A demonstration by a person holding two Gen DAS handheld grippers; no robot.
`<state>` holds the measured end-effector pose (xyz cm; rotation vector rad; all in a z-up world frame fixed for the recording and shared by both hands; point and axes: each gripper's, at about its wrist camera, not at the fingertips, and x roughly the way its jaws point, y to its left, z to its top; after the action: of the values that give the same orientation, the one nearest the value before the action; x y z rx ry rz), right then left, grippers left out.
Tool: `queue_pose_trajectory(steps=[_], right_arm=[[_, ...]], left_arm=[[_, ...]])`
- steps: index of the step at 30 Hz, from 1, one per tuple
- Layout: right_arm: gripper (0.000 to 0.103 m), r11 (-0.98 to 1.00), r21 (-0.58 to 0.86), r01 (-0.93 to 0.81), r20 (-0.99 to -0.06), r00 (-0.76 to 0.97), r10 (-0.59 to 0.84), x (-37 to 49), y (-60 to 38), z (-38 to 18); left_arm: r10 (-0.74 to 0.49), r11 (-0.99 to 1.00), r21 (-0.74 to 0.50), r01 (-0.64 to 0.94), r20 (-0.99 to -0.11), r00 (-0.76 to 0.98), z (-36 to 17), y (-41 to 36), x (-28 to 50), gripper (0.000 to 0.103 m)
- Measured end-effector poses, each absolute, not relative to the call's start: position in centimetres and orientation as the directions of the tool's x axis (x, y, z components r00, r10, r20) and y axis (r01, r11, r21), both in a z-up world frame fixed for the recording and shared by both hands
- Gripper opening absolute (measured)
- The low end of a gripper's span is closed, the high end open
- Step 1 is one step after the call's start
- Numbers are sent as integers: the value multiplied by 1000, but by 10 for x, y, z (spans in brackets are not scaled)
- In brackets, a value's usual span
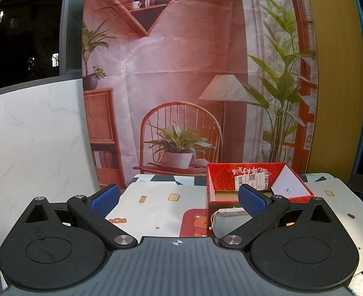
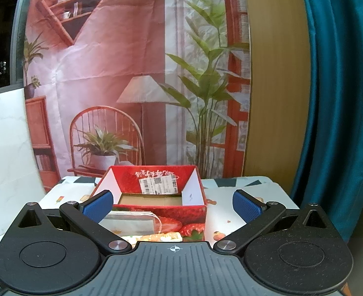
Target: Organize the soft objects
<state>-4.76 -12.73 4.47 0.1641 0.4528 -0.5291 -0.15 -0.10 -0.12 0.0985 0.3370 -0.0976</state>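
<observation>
Both claws, left (image 1: 179, 201) and right (image 2: 172, 203), are spread wide and hold nothing. A pale drawstring pouch (image 2: 129, 222) lies on the patterned table (image 1: 156, 197) against an open red box (image 2: 156, 197), before a printed backdrop (image 1: 181, 74).

Box (image 2: 156, 212): red with a strawberry print outside, white inner flaps, brown floor. Bench cloth (image 1: 156, 197): white, dotted with small toast, popsicle and bear motifs. Both tongs (image 1: 179, 201) (image 2: 172, 204): black arms, blue textured pads (image 2: 245, 207).
</observation>
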Motion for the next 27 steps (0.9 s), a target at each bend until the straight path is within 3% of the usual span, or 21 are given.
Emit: queue_pose_trajectory(steps=[27], right_arm=[[103,854,36,519,-456,769,-448,-47,-128,40]], left_arm=[[-74,991,80,106,-336,939,-4,-4,-2,103]])
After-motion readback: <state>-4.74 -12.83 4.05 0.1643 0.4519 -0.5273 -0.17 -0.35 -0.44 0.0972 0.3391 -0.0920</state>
